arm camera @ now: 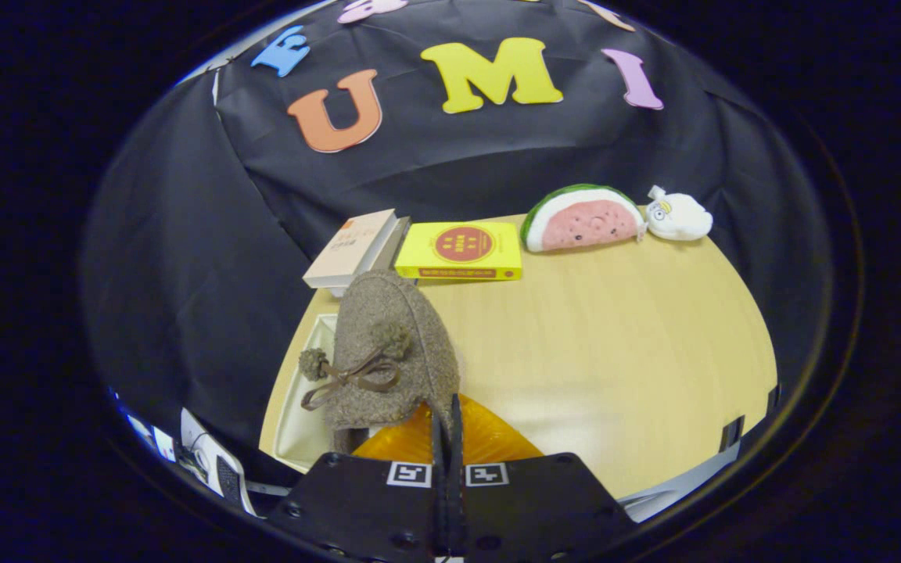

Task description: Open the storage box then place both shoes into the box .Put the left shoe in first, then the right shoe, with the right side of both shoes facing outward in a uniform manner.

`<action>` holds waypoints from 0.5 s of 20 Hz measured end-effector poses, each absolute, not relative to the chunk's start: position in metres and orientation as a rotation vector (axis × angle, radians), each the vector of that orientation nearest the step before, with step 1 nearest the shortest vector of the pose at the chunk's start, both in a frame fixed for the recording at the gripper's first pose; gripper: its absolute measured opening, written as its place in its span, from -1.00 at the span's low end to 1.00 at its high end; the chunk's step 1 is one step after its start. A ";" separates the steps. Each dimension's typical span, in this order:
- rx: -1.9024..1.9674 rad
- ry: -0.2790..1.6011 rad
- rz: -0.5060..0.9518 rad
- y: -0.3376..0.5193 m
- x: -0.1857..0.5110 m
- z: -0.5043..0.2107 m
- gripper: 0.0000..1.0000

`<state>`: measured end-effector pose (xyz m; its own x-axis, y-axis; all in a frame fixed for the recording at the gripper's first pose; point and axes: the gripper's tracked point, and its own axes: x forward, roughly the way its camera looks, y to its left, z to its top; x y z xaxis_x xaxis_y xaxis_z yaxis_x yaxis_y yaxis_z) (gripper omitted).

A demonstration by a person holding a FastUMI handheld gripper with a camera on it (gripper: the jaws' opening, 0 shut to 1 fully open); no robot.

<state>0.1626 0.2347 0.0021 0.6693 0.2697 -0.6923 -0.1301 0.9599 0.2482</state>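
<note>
Along the far edge of the pale wooden counter (615, 352) lay a yellow book (462, 250) with a red round emblem on its cover, flat and facing up. Just to its left sat a stack of pale books (353, 249), touching or nearly touching it. To the right of the yellow book stood a plush watermelon slice (582, 219), green rind uppermost, and just beside that, further right, a small white plush toy (677, 216) rested near the counter's far right corner.
</note>
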 end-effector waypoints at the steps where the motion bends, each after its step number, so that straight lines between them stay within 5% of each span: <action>1: 0.187 0.808 0.233 0.248 0.163 0.001 -0.97; 10: 0.128 0.744 0.140 0.291 0.171 -0.034 -0.97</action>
<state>0.1707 0.2914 -0.0336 0.7271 0.1718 -0.6647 -0.0811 0.9829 0.1653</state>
